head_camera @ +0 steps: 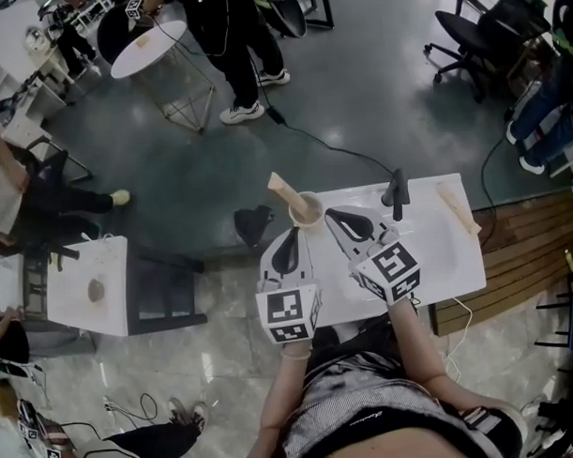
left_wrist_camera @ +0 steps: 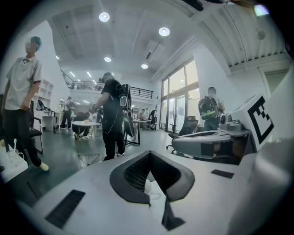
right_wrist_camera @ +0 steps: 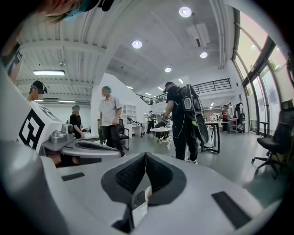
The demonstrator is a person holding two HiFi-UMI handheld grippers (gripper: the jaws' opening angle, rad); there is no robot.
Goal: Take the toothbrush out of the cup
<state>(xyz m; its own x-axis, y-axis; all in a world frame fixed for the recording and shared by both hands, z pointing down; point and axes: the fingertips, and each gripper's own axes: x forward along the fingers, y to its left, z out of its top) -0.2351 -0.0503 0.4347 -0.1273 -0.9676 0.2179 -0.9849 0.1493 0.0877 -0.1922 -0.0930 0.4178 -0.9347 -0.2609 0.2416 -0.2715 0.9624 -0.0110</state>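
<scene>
1. Markings. The marker cube on my left gripper [head_camera: 295, 232] and the one on my right gripper [head_camera: 331, 213] each carry black-and-white square patterns. These are codes, not words. A line of small script runs across the waist of my garment [head_camera: 363, 416]. It is too small to read.

2. Container. One pale cup [head_camera: 307, 211] stands upright near the far edge of the white table [head_camera: 438, 256]. It holds the toothbrush [head_camera: 281, 187]. The toothbrush is light-coloured and sits tilted in the cup. Its free end leans up and to the left in the head view and reaches past the table's edge. I cannot tell whether the cup holds anything else.

3. Jaws, left. In the left gripper view the two dark pads of my left gripper [left_wrist_camera: 149, 153] meet at the tips. They are pressed together with nothing pinched between them. In the head view the tips lie just beside the cup, on its near side.

4. Jaws, right. In the right gripper view the pads of my right gripper [right_wrist_camera: 145, 154] are likewise pressed together tip to tip and are empty. In the head view the tips lie just beside the cup, on its right.

5. Other items on the table. A black object [head_camera: 396, 189] stands at the far edge, to the right of the cup. A pale wooden stick [head_camera: 457, 208] lies near the right end, well apart from the cup.
</scene>
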